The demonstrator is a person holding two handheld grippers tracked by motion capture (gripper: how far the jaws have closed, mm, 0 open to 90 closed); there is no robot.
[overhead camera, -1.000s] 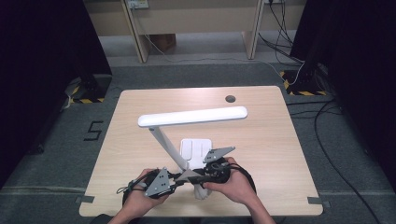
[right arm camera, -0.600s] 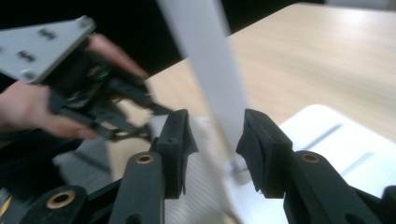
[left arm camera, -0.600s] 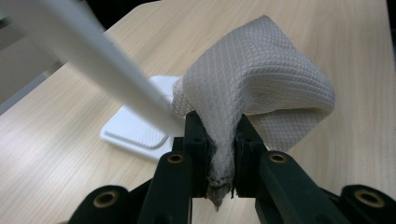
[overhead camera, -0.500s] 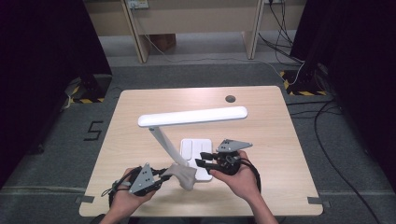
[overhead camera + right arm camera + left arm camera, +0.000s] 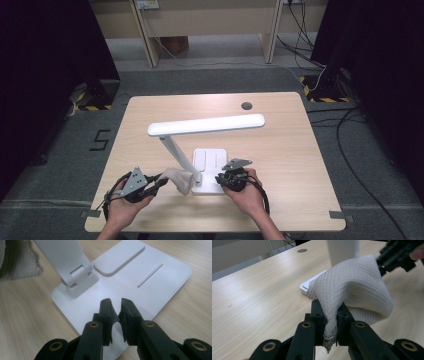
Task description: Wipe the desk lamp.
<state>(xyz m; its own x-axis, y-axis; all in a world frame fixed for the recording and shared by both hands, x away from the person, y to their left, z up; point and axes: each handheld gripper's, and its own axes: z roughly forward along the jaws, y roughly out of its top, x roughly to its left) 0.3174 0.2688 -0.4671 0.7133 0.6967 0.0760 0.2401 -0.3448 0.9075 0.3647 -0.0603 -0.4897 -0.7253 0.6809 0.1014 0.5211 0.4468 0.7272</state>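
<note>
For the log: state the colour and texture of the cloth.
Off-white, waffle-weave cloth, clearest in the left gripper view.

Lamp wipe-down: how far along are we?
Done: left claw is shut on the cloth. In hand: cloth sits by the lamp arm near its hinge, right claw over the base. Left, probably: arm, head, base; no cleaned areas are distinguishable.

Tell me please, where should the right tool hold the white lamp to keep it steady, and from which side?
Probably the flat base at its near edge, from the person's side. The right tool already hovers there, nearly shut. The base lies low and thin on the table; the sloping arm is near the cloth.
</note>
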